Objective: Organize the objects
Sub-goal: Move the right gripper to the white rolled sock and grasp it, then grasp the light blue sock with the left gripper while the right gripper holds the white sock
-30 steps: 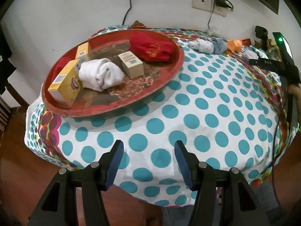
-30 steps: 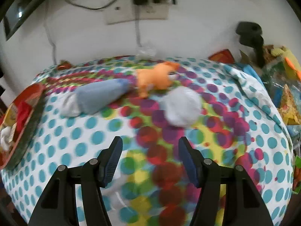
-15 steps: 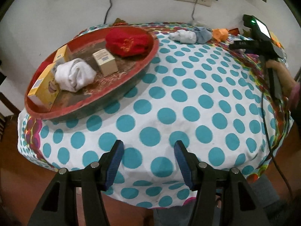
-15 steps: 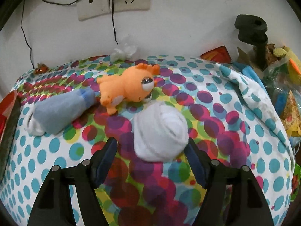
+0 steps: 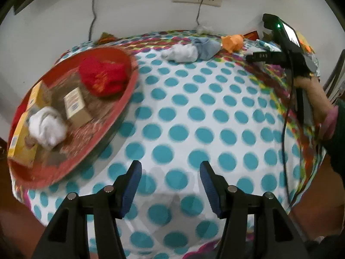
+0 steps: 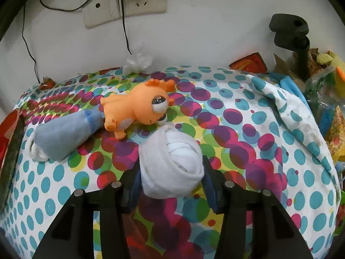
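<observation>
On the dotted tablecloth (image 6: 248,151) lies a white rolled sock (image 6: 172,161). My right gripper (image 6: 171,165) has it between its jaws, which are closing, and both blue pads touch its sides. Just beyond lie an orange toy animal (image 6: 138,108) and a pale blue sock (image 6: 62,136). My left gripper (image 5: 170,168) hangs open over the cloth near the front edge, holding nothing. To its left a red round tray (image 5: 126,99) holds a red cloth (image 5: 103,76), another white sock roll (image 5: 47,127), a brown box (image 5: 76,105) and a yellow box (image 5: 18,149).
A wall with sockets and cables stands right behind the table. A black stand (image 6: 289,34) and a heap of bright packets (image 6: 330,99) crowd the right end. Crumpled clear plastic (image 6: 138,63) lies at the back edge. A person's hand (image 5: 312,99) holds the right gripper.
My right gripper moved forward onto the white rolled sock, spread wider, then closed around it. My left gripper slid right, so the tray now sits further left in its view.
</observation>
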